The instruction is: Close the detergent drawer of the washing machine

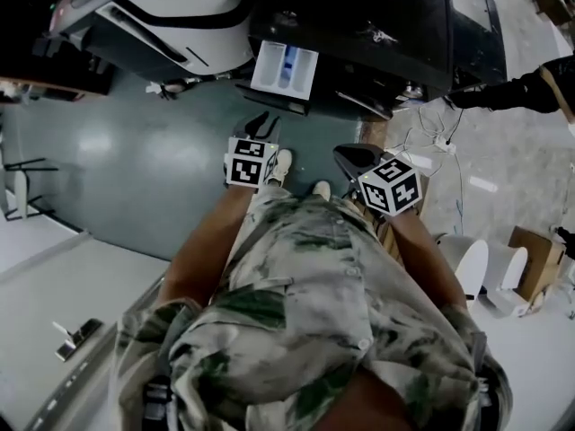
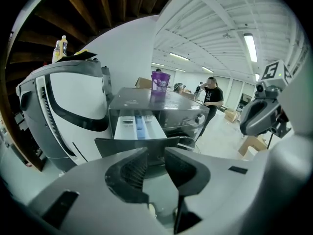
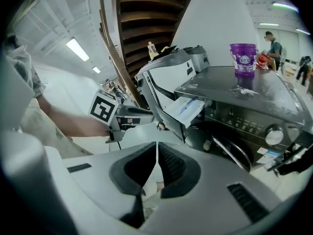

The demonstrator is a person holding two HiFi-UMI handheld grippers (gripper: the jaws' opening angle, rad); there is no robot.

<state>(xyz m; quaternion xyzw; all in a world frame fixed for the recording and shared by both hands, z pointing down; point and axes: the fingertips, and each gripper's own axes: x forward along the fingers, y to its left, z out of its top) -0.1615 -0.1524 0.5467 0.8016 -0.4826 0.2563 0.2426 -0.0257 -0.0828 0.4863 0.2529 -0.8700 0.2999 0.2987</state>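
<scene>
The left forearm (image 1: pixel 208 245) reaches forward from a camouflage-print shirt (image 1: pixel 305 312), bare and slightly bent, with its tool tipped downward. The right forearm (image 1: pixel 429 250) runs alongside it at much the same downward tilt.

A white appliance (image 1: pixel 180 7) with a smooth, rounded shell and dark trim stands at the left. Just beside it is the washing machine (image 1: pixel 377 25), dark, boxy and glossy. The detergent drawer (image 2: pixel 136 128) juts out open from the upper left corner of its front: a pale rectangular tray with a blue middle compartment and a flat dark front panel. A round dial (image 3: pixel 274 135) sits on the control panel, and a translucent purple cup (image 3: pixel 243 58) stands on the washing machine's top near the back edge.

The left gripper (image 2: pixel 155 154), grey plastic with ribbed black pads, has its jaws a narrow way apart. Nothing is between them, and they point at the drawer's front panel without touching it. The right gripper (image 3: pixel 156 148) has its jaws pressed together on nothing, clear of the machine.
</scene>
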